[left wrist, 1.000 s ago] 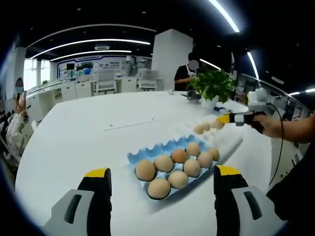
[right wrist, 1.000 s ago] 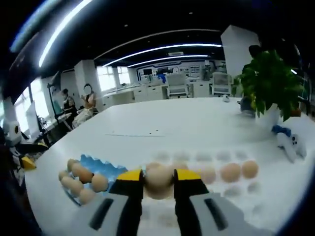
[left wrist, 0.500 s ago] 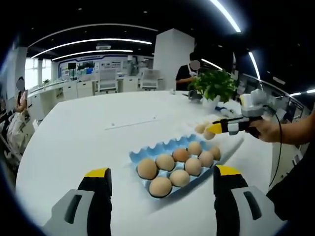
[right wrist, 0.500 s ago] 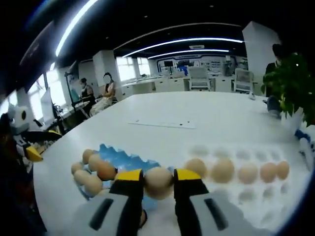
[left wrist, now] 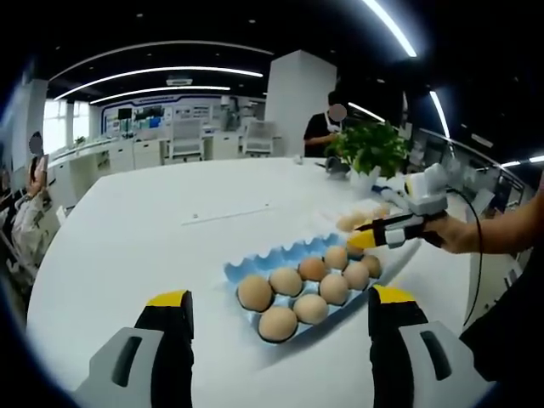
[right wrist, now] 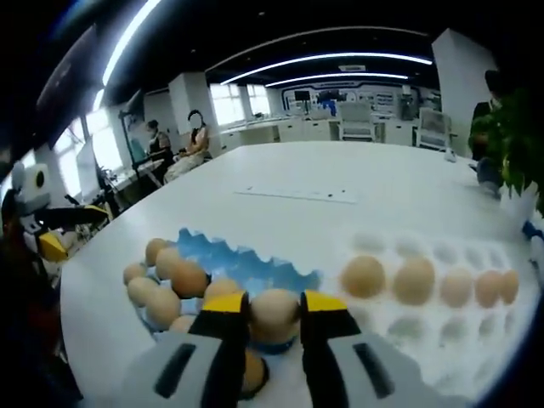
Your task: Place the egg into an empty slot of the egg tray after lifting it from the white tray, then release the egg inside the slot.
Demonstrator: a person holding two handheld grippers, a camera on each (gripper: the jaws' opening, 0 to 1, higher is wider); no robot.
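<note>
**Egg held over the blue egg tray**

Jaws of the right gripper (right wrist: 274, 316) clench an egg (right wrist: 274, 313) low in the centre of the right gripper view, just above the near edge of the blue egg tray (right wrist: 246, 268), beside the eggs filling its left side. At right on the worktop (right wrist: 340, 183) lies the white tray (right wrist: 442, 319) with a row of eggs. In the left gripper view, the left gripper (left wrist: 276, 310) stands spread wide with nothing between its jaws, below the egg tray.
</note>
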